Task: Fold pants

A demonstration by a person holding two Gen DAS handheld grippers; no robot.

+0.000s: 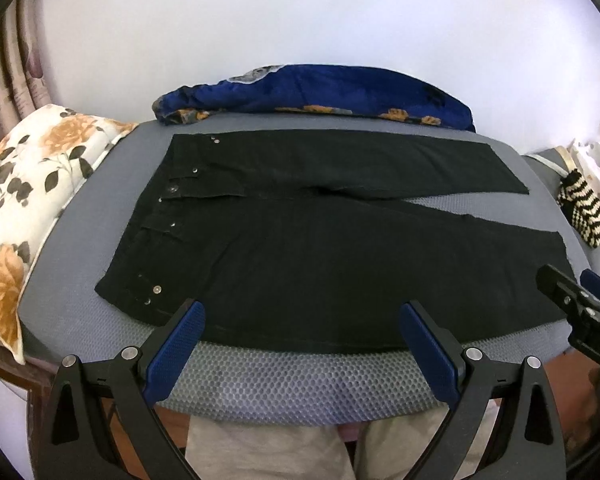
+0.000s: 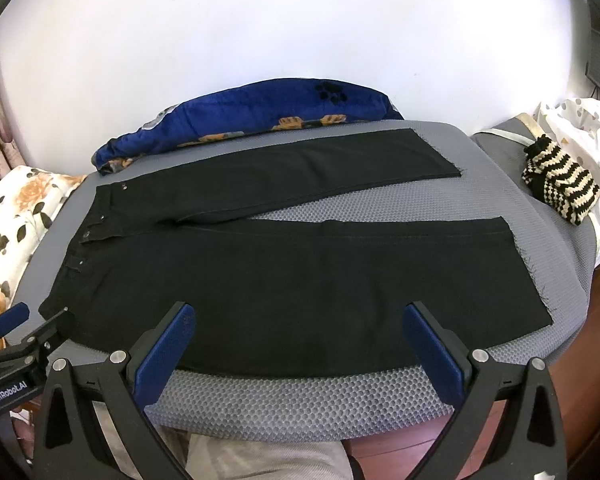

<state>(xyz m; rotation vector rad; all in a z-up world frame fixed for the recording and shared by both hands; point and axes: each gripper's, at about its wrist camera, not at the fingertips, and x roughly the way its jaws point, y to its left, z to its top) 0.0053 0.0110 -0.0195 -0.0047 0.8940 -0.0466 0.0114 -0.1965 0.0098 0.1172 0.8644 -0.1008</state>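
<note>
Two grippers' jaws wide, empty, black pants [image 1: 320, 248] flat on grey mat [image 1: 292, 384]

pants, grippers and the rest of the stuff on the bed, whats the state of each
pants: unfolded, flat, legs apart
left gripper: open, empty, over the near edge
right gripper: open, empty
blue blanket: bunched behind the pants
striped knit item: crumpled beside the leg ends
floral pillow: lying beside the waistband

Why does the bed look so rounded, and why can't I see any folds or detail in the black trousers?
Both wrist views use fisheye lenses, so the grey mat bulges and dark rims frame the corners. In the left wrist view the black pants read almost as flat shadow; the right wrist view shows their seams faintly. The white wall is bright and featureless.
</note>
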